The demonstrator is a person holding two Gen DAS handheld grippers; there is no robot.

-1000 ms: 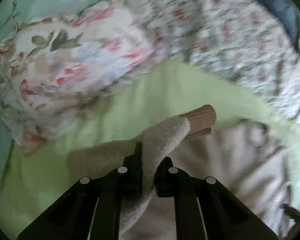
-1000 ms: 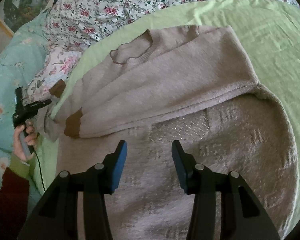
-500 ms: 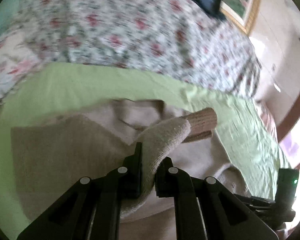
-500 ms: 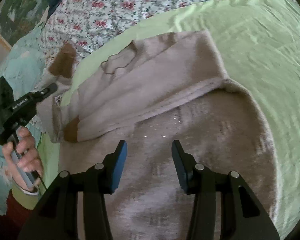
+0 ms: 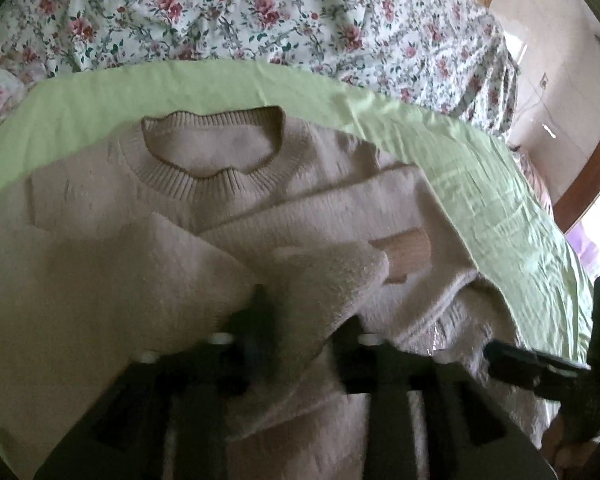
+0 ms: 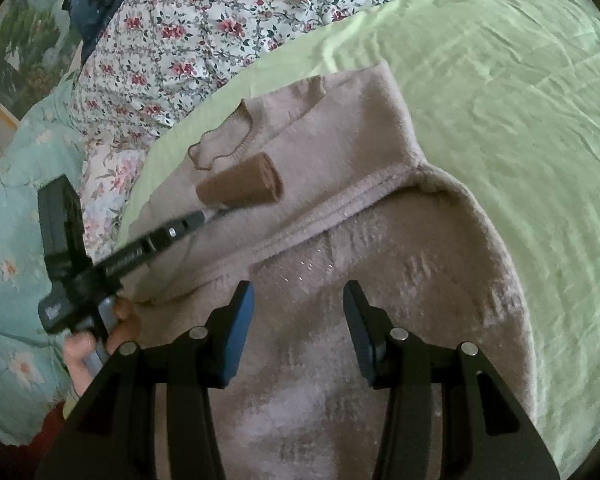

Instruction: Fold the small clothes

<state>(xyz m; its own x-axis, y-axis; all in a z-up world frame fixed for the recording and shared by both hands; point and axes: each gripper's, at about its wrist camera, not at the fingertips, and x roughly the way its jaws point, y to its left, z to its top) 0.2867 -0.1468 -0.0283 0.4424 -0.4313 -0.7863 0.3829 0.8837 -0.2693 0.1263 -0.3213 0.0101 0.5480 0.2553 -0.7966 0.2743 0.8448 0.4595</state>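
A beige knitted sweater (image 5: pixel 228 216) is lying on a light green sheet (image 5: pixel 480 184), which is covering a floral bedspread (image 5: pixel 260 12). In the left wrist view, the left gripper (image 5: pixel 304 336) is clamping a sleeve (image 5: pixel 328 280) of the sweater between its two fingers, with the fabric bunching up between them and draping over the garment's chest. The brown ribbed cuff (image 5: pixel 410 246) of this sleeve is projecting just beyond the pinched fold, and the ribbed round neckline (image 5: pixel 212 160) is lying open toward the far edge of the sheet. The right sleeve is lying folded diagonally across the chest beside the held one. In the right wrist view, the right gripper (image 6: pixel 298 328) is hovering over the lower body of the sweater (image 6: pixel 380 280) with its blue-padded fingers (image 6: pixel 238 328) spread apart and holding nothing. The same view is showing the left gripper (image 6: pixel 204 216) reaching in from the left, held by the person's hand (image 6: pixel 96 340), with the brown cuff (image 6: pixel 240 186) sitting over the upper chest just below the neckline (image 6: pixel 224 144). A folded seam edge is running diagonally across the garment between the two grippers. A pale blue flowered quilt (image 6: pixel 16 216) is lying beside the green sheet (image 6: pixel 500 100) at the left.
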